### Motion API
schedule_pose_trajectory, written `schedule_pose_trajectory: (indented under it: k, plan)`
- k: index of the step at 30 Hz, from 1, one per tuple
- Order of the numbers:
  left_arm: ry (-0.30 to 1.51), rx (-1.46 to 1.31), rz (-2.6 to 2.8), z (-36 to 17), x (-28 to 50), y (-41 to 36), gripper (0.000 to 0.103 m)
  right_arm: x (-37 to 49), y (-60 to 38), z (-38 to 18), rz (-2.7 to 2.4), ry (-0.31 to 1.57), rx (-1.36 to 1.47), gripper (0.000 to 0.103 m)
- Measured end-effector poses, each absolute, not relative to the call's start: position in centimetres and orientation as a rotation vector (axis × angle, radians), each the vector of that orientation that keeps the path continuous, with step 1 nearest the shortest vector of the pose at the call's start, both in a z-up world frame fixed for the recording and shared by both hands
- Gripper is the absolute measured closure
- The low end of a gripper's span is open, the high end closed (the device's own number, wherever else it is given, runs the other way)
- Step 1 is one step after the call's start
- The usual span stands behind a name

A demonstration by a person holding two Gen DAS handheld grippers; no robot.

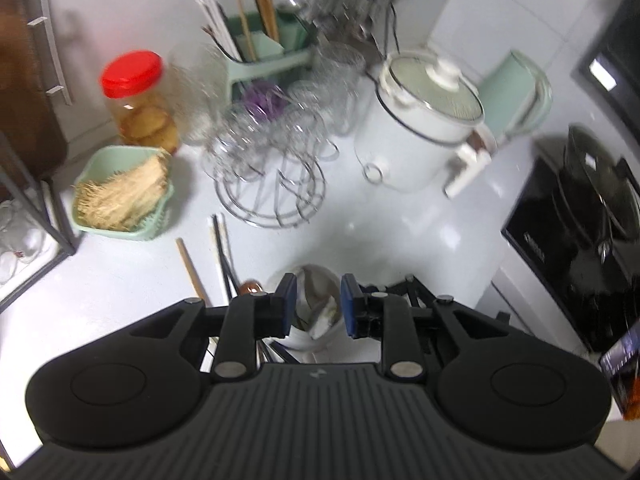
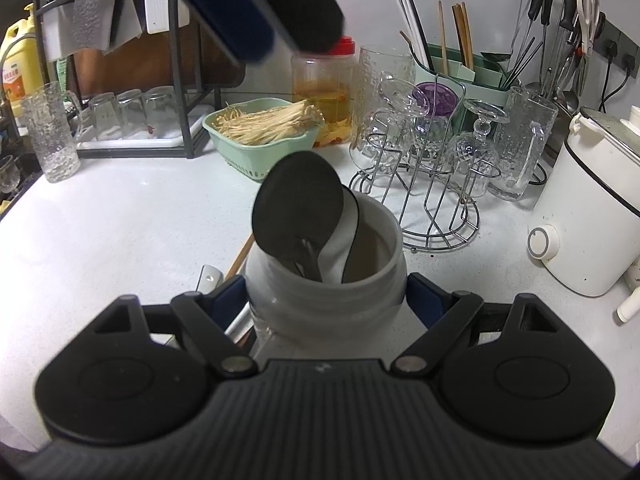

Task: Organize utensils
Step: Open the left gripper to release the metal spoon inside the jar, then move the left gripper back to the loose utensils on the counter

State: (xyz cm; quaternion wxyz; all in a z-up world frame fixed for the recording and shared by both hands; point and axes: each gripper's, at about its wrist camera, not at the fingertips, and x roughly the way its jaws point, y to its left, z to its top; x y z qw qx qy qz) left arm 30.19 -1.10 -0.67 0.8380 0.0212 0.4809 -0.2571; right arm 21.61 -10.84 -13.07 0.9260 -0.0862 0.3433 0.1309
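A white jar (image 2: 324, 292) stands on the white counter with my right gripper (image 2: 326, 300) shut on its sides. A black spoon (image 2: 298, 204) and a white spoon (image 2: 340, 240) stick out of it, bowls up. My left gripper (image 1: 318, 292) hovers above the jar (image 1: 298, 342), open, with nothing between its blue pads; it shows blurred at the top of the right wrist view (image 2: 264, 28). Loose chopsticks (image 1: 222, 248), a wooden stick (image 1: 190, 264) and a brown spoon (image 1: 250, 287) lie on the counter left of the jar. A green utensil caddy (image 2: 452, 68) at the back holds chopsticks.
A wire rack of upturned glasses (image 2: 432, 184) stands behind the jar. A green basket (image 2: 256, 152) and a red-lidded jar (image 1: 132, 92) are back left. A white cooker (image 2: 588, 220) is on the right, with a black hob and wok (image 1: 580, 220) beyond.
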Motion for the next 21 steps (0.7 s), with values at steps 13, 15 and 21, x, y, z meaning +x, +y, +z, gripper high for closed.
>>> schedule_pose_trajectory:
  k: [13, 15, 21]
  plan:
    - [0.927, -0.074, -0.388, -2.1, 28.4, 4.0, 0.075, 21.5, -10.8, -13.2, 0.250, 0.697, -0.168, 0.014]
    - [0.917, -0.106, -0.357, -2.4, 28.3, 4.8, 0.075, 21.5, -10.8, -13.2, 0.247, 0.695, -0.167, 0.014]
    - [0.917, -0.153, -0.285, -4.6, 27.9, 7.0, 0.075, 21.5, -10.8, -13.2, 0.238, 0.693, -0.162, 0.014]
